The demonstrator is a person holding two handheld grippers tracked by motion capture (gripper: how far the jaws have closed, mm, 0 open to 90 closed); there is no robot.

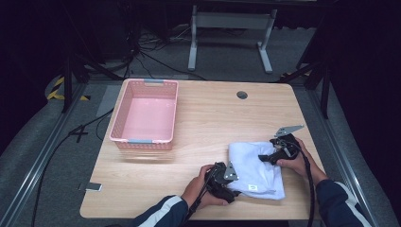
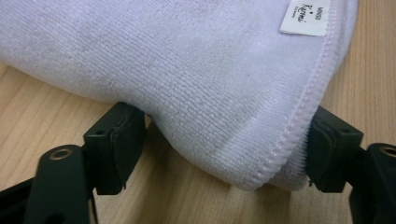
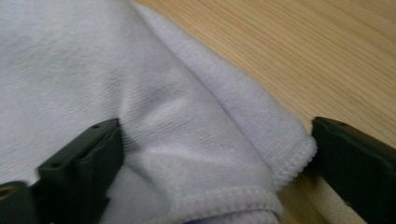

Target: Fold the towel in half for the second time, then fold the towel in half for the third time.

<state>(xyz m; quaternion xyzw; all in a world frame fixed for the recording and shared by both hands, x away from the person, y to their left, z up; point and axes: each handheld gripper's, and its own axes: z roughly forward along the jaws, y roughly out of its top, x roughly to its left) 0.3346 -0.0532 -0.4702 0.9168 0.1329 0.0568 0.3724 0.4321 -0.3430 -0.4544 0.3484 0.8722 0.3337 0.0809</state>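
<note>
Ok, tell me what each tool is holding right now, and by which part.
Each straddles a corner of the folded white towel: the left tool its near, labelled corner, the right tool a far corner. Whether the jaws are pinching the cloth yet cannot be told.

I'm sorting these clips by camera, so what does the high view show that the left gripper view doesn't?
High view alone: the pink basket at the table's far left, the person's hands, and the right gripper at the towel's far right corner.

Left gripper view alone: the stitched hem up close, a towel corner lying between the left gripper's wide jaws.

Both: the white towel, its label and the wooden tabletop.
</note>
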